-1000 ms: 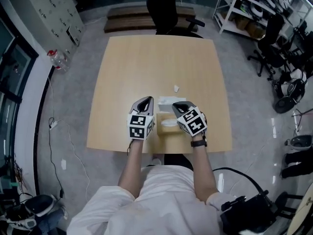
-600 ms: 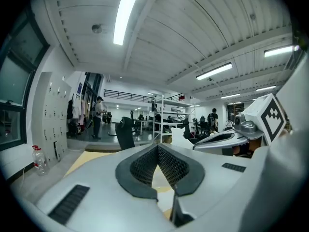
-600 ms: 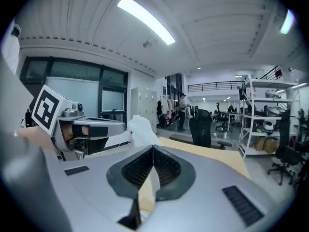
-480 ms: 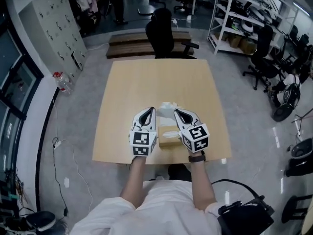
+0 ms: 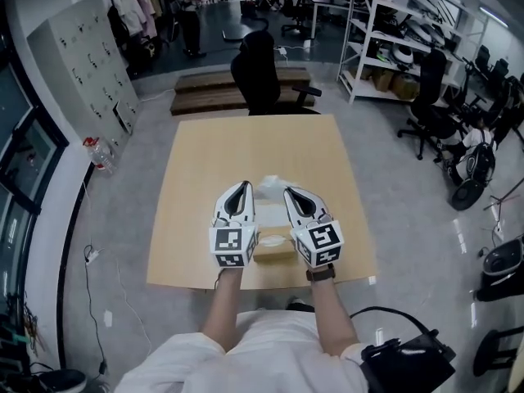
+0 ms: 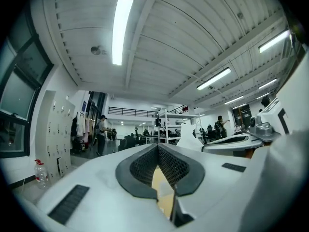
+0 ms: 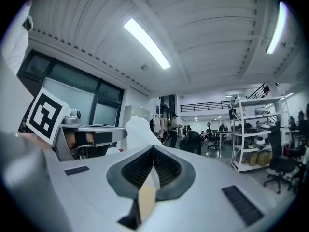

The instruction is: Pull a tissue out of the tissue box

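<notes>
Lifts the right gripper (image 5: 287, 191) and the left gripper (image 5: 244, 186) well up from the tissue box (image 5: 273, 252), hugged low a second ago, and brings a tissue (image 5: 268, 186) up too, free above the table (image 5: 196, 178): likely a pull all but finished. Clamps the right gripper fully closed on the tissue's edge; holds the left gripper closed as well, on nothing.

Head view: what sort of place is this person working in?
Probably a lab or workshop hall: open shelves stacked with gear, lockers along the left wall, and office chairs around a wooden table.
</notes>
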A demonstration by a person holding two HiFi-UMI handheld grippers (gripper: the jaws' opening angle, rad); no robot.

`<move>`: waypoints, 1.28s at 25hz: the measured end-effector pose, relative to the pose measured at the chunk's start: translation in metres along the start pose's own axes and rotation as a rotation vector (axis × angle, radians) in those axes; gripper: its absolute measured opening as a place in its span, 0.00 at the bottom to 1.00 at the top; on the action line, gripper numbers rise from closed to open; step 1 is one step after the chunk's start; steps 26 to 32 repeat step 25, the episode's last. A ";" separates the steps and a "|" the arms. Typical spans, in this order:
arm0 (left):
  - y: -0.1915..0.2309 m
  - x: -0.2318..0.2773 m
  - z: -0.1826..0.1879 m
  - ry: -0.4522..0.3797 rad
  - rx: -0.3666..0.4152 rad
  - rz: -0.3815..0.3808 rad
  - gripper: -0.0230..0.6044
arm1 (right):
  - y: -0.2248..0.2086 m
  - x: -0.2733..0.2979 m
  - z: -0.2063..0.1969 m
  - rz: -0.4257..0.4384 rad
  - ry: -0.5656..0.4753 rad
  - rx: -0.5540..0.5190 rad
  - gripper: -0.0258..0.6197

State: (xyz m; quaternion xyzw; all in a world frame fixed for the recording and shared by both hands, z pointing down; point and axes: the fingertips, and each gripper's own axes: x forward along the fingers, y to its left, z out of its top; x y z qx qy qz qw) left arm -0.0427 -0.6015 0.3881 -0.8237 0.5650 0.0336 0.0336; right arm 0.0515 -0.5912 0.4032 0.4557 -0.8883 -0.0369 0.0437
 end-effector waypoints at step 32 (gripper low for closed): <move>-0.019 0.045 0.006 0.007 0.018 0.072 0.04 | -0.073 0.020 0.020 0.045 -0.036 -0.039 0.05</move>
